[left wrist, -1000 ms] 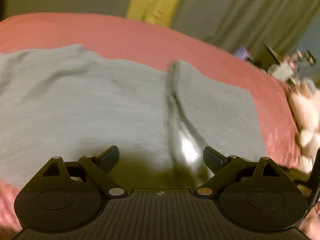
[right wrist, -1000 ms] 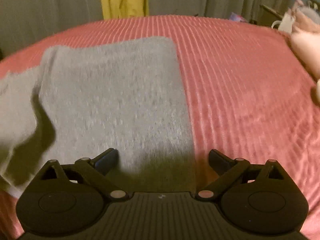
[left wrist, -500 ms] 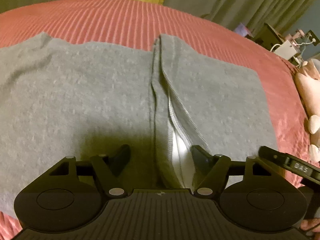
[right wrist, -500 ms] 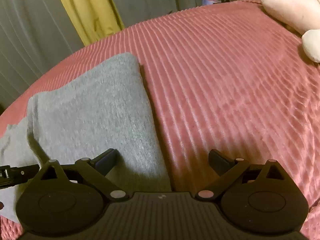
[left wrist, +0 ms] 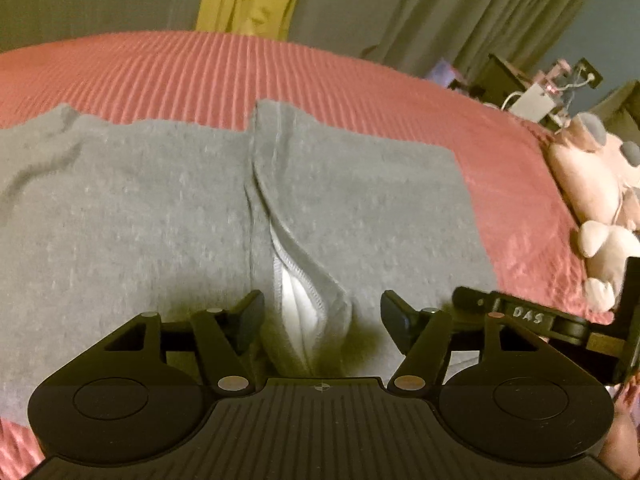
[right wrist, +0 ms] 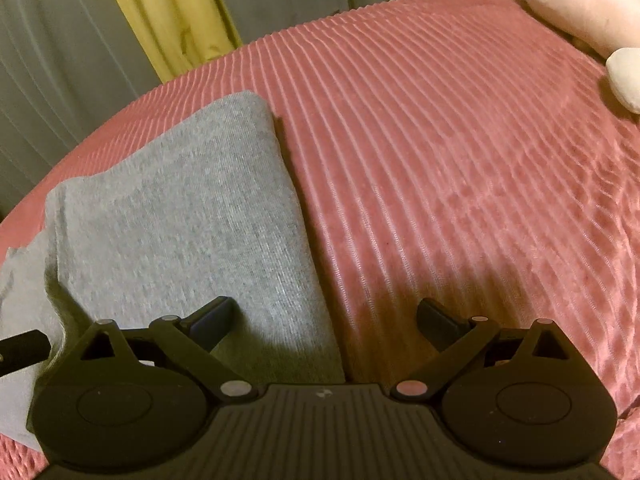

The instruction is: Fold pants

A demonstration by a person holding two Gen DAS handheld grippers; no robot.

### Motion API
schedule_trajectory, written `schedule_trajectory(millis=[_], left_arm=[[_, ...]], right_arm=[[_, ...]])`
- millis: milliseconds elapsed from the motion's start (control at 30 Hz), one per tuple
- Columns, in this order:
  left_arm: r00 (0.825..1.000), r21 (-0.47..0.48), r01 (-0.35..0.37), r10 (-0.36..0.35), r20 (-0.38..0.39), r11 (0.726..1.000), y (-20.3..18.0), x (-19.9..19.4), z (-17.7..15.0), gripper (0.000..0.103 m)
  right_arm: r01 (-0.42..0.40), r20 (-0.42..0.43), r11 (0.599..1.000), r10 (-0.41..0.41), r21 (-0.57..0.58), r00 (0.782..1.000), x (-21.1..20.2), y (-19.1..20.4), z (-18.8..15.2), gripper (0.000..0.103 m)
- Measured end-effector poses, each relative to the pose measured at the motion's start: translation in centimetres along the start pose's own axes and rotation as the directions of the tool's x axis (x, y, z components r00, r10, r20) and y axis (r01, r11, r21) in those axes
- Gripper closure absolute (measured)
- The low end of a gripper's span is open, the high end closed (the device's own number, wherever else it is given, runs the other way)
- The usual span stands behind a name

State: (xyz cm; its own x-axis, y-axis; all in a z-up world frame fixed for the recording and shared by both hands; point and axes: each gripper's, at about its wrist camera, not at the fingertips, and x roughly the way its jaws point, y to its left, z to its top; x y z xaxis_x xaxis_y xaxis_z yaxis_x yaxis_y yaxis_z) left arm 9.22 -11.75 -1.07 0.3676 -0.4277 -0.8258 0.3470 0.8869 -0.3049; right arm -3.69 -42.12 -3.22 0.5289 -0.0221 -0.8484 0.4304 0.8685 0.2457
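My left tool [left wrist: 322,316] gapes wide over the waistband opening of the grey pants [left wrist: 160,216] spread flat on the bed [left wrist: 320,68]; my right tool [right wrist: 325,322], equally wide, straddles their side edge, ready for a fold

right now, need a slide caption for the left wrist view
Open left gripper poised over the white-lined edge of grey pants spread on a pink bedspread.

Left wrist view: low and close over the pants [left wrist: 160,216], facing across the bed [left wrist: 280,68] toward curtains [left wrist: 400,4]. Right wrist view: equally low, at the pants' [right wrist: 180,220] right edge. Shared: pants, bed, curtains.
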Motion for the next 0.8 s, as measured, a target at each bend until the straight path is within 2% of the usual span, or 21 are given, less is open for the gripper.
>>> schedule_trajectory(millis=[100, 133, 200, 233, 300, 367, 533, 600, 667, 700, 733, 800], left_arm=[[0.997, -0.016, -0.04, 0.039, -0.07, 0.999, 0.8, 2.2, 0.1, 0.037], [0.994, -0.036, -0.036, 0.032, -0.101, 0.999, 1.3, 2.9, 0.0, 0.04], [0.994, -0.068, -0.016, 0.009, -0.105, 0.998, 1.9, 3.3, -0.1, 0.041], [0.995, -0.074, -0.011, 0.004, -0.103, 0.997, 2.1, 3.2, -0.1, 0.045], [0.994, -0.086, 0.004, -0.013, -0.105, 0.996, 2.6, 2.9, -0.1, 0.058], [0.995, -0.077, 0.027, -0.034, -0.09, 0.997, 2.9, 2.6, 0.0, 0.08], [0.997, -0.078, 0.045, -0.049, -0.058, 0.996, 3.4, 2.7, -0.1, 0.081], [0.997, -0.085, 0.017, -0.023, -0.069, 0.996, 3.8, 3.0, -0.5, 0.072], [0.997, -0.093, 0.024, -0.03, -0.069, 0.995, 3.9, 3.4, -0.5, 0.071], [0.997, -0.09, 0.023, -0.029, -0.067, 0.996, 3.9, 3.5, -0.5, 0.071], [0.997, -0.087, 0.02, -0.026, -0.068, 0.996, 3.8, 3.4, -0.5, 0.081], [0.998, -0.089, 0.031, -0.036, -0.054, 0.996, 3.7, 2.9, -0.5, 0.085]], right_arm=[[-0.006, -0.002, 1.0, 0.006, 0.008, 1.0, 0.1, -0.1, 0.1, 0.004], [-0.005, -0.002, 1.0, 0.006, 0.008, 1.0, 0.1, -0.1, 0.1, 0.004], [-0.004, -0.001, 1.0, 0.004, 0.008, 1.0, 0.1, -0.1, 0.0, 0.004], [-0.004, 0.0, 1.0, 0.004, 0.007, 1.0, 0.1, -0.1, 0.0, 0.004], [-0.007, 0.0, 1.0, 0.007, 0.009, 1.0, 0.1, -0.1, 0.0, 0.004], [-0.007, 0.0, 1.0, 0.007, 0.01, 1.0, 0.1, -0.1, 0.0, 0.004], [-0.002, 0.002, 1.0, 0.002, 0.01, 1.0, 0.2, 0.0, 0.0, 0.004], [-0.003, 0.002, 1.0, 0.003, 0.01, 1.0, 0.2, 0.0, 0.0, 0.004], [-0.003, 0.003, 1.0, 0.003, 0.01, 1.0, 0.2, 0.0, 0.0, 0.004], [-0.003, 0.003, 1.0, 0.003, 0.01, 1.0, 0.2, 0.0, 0.0, 0.004], [-0.002, 0.003, 1.0, 0.002, 0.008, 1.0, 0.2, 0.0, 0.0, 0.004], [-0.002, 0.005, 1.0, 0.002, 0.009, 1.0, 0.2, 0.0, 0.0, 0.004]])
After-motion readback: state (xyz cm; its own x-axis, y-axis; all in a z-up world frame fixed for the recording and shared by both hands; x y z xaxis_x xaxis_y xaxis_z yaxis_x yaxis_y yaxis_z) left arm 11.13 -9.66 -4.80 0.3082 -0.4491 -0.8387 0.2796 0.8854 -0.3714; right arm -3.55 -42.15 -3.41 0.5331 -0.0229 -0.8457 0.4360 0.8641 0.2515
